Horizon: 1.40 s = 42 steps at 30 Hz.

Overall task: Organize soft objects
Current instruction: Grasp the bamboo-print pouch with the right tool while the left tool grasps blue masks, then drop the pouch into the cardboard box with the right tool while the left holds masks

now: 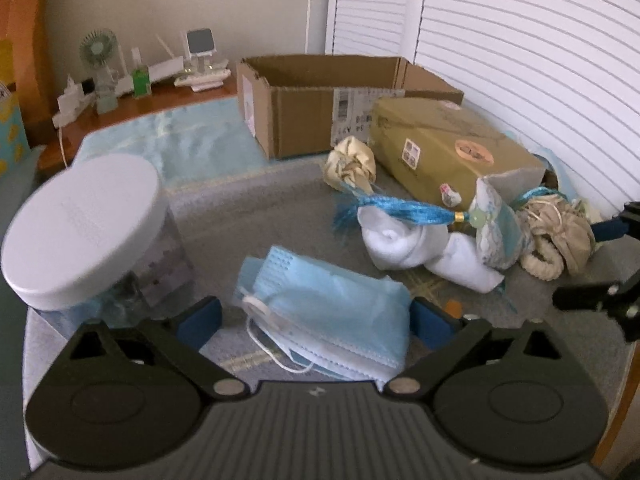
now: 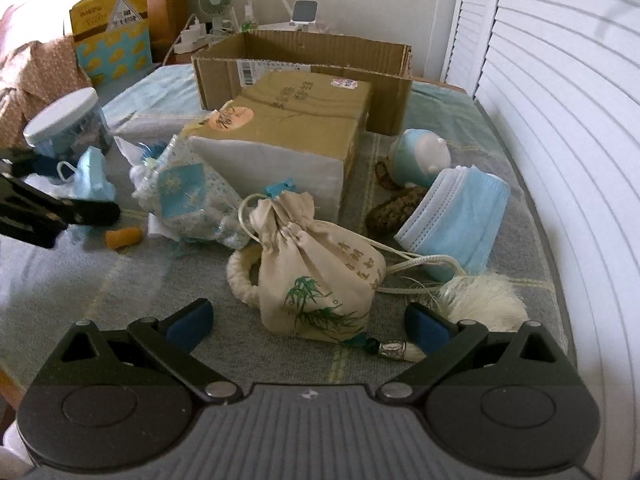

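In my left wrist view, the stack of pale blue pleated face masks (image 1: 324, 312) lies flat on the grey woven surface (image 1: 248, 216) directly between my left fingers (image 1: 316, 318). The fingers stand wide apart, one blue pad (image 1: 202, 320) just off the stack's left edge with its white ear loops, the other just beside its right edge; neither presses on it, so I hold nothing. The stack's long axis runs from the upper left down to the lower right, roughly across the gap, so a straight close would pinch it end to end. The white-lidded clear jar (image 1: 80, 232) stands close on the left. Beyond, rolled white socks (image 1: 416, 248) and a blue tassel (image 1: 396, 210) lie well ahead, and the open brown cardboard box (image 1: 320, 104) sits at the far edge.

In my right wrist view, the cream drawstring cloth pouch printed with green bamboo (image 2: 320, 272) lies just ahead of my right fingers (image 2: 310, 324), leaning with its gathered neck away from me and to the left. These fingers are also spread wide and touch nothing. A single blue face mask (image 2: 460, 220) rests further right, against a small blue and white round toy (image 2: 420, 156).

I judge the left hand nearer its mask stack, the right nearer the pouch.
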{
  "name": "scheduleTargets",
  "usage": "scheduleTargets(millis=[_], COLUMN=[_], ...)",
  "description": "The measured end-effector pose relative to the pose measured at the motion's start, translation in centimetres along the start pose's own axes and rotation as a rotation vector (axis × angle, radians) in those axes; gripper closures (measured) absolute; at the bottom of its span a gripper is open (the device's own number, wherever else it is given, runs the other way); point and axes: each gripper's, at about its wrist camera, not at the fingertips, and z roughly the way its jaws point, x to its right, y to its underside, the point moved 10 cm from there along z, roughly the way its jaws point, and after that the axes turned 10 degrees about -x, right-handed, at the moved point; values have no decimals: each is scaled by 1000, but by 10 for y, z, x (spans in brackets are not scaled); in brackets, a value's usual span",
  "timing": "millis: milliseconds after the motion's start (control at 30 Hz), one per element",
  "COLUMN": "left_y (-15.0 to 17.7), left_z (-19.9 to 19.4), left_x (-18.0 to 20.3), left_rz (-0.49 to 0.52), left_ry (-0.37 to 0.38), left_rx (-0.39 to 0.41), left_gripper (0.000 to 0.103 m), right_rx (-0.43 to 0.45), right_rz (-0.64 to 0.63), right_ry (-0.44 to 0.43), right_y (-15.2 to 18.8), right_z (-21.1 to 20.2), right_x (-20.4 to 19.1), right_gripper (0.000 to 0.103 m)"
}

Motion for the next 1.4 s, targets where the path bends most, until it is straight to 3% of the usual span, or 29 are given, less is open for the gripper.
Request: scheduleTargets(millis=[233,500,533,667,867,1133,1400], left_y=[-1,-2,-2,-4,-2,-2,-6], left_z=[-2,-9,-10,-15,-32,-59,-76], left_x=[3,2,2,4,8,18,28], left_rz=[28,12,16,30,54,95,119], left_ry=[-10,-5,-2,0,-4,12,46], left_rx=[17,14,12,-3,-25,-18,12], left_gripper=[18,35,36,44,50,51,51], right_rx=[29,24,26,31,57,107,181], right_rz=[19,47,47,27,-4,-59,-127], right_ry=[-2,6,12,26,46,70,90], right_y=[-9,-12,-13,-14,-16,-30,-78], right_z=[-6,-10,-11,-18,-41,-85,-116], right_x=[3,4,4,3,3,6,5], right_gripper=[1,28,38,45,47,47,47])
